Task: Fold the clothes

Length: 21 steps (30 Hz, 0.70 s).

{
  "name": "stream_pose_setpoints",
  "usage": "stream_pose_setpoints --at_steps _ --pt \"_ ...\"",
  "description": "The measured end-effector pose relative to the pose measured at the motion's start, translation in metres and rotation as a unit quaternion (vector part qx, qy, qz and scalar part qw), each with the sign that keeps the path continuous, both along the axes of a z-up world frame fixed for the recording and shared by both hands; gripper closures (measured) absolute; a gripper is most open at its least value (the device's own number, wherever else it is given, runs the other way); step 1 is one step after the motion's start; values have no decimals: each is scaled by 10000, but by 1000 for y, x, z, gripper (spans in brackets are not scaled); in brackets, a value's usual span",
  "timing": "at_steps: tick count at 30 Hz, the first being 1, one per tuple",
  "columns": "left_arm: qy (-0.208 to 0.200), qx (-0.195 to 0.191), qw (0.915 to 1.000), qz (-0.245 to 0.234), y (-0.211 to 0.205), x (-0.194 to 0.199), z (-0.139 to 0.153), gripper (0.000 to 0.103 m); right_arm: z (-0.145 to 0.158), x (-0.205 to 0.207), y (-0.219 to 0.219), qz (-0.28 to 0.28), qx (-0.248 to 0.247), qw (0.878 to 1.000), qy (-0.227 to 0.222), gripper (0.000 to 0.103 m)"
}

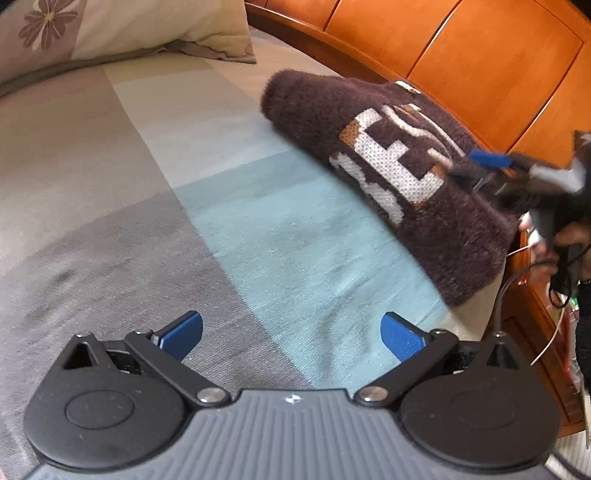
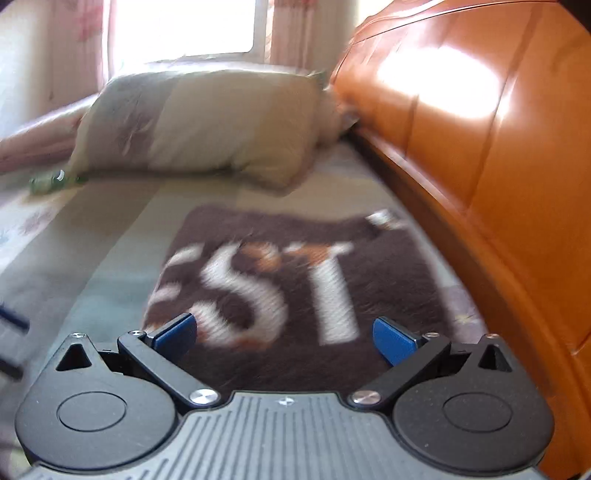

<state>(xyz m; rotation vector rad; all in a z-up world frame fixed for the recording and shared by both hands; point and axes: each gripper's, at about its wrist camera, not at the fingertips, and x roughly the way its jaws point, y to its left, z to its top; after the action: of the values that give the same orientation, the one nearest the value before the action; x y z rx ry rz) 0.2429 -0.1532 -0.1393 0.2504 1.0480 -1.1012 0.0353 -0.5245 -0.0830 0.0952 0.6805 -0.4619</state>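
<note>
- Holding my left tongs (image 1: 291, 334) above the bed sheet (image 1: 147, 206), I have the blue pads (image 1: 183, 334) spread wide with nothing between them; only grey and pale blue checked fabric lies under them.
- My right tongs (image 2: 284, 338) are spread just as wide and grip nothing; they hover over the near edge of the brown sweater (image 2: 295, 280).
- That sweater (image 1: 388, 177) is fuzzy and dark brown with large white letters edged in orange, and it lies folded into a flat rectangle on the bed, close beside the orange wooden headboard (image 2: 480, 166).
- From my left wrist view, the right tongs (image 1: 491, 160) show blurred over the sweater's far end, with my hand (image 1: 554, 240) on the handle and cables hanging below it.
- A cream pillow (image 2: 207, 125) with a flower print sits beyond the sweater, apart from it, towards the bright window (image 2: 184, 26).
- A small green thing (image 2: 55, 182), too blurred to identify, lies by the pillow's corner.
</note>
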Motion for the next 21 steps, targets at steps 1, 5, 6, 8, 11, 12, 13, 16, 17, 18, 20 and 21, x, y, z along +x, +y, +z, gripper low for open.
stream_pose_setpoints --at_steps 1,5,6,8,11,12,13,16,17,18,20,21 --pt "-19 -3 10000 -6 1 -1 1 1 -3 3 3 17 4 10000 97 0" --pt "-163 -41 9998 -126 7 -4 7 1 -6 13 11 70 92 9990 434 0" --pt "-210 -42 9997 -129 7 -4 7 1 2 14 9 79 142 9993 349 0" --pt "-297 -33 9995 -114 7 -5 7 1 17 14 0 -28 -60 10000 -4 0" --pt "-390 -4 9992 -114 4 -6 7 1 16 29 -30 -519 -199 9985 -17 0" --pt "-431 16 9990 -120 6 -6 7 1 2 36 -41 -575 -91 9981 194 0" --pt "-471 33 9988 -125 5 -6 7 1 -14 43 -52 -623 31 9971 432 0" --pt "-588 74 9982 -134 14 -4 5 1 -19 41 -58 -697 129 9971 280 0" --pt "-618 96 9980 -109 16 -2 5 1 -13 42 -57 -683 162 9970 339 0" --pt "-646 119 9978 -76 18 -1 4 1 -6 43 -57 -674 194 9969 362 0" --pt "-670 133 9977 -9 21 1 3 1 9 45 -56 -664 237 9970 322 0" --pt "-666 126 9977 6 22 2 3 1 13 50 -58 -670 246 9971 255 0"
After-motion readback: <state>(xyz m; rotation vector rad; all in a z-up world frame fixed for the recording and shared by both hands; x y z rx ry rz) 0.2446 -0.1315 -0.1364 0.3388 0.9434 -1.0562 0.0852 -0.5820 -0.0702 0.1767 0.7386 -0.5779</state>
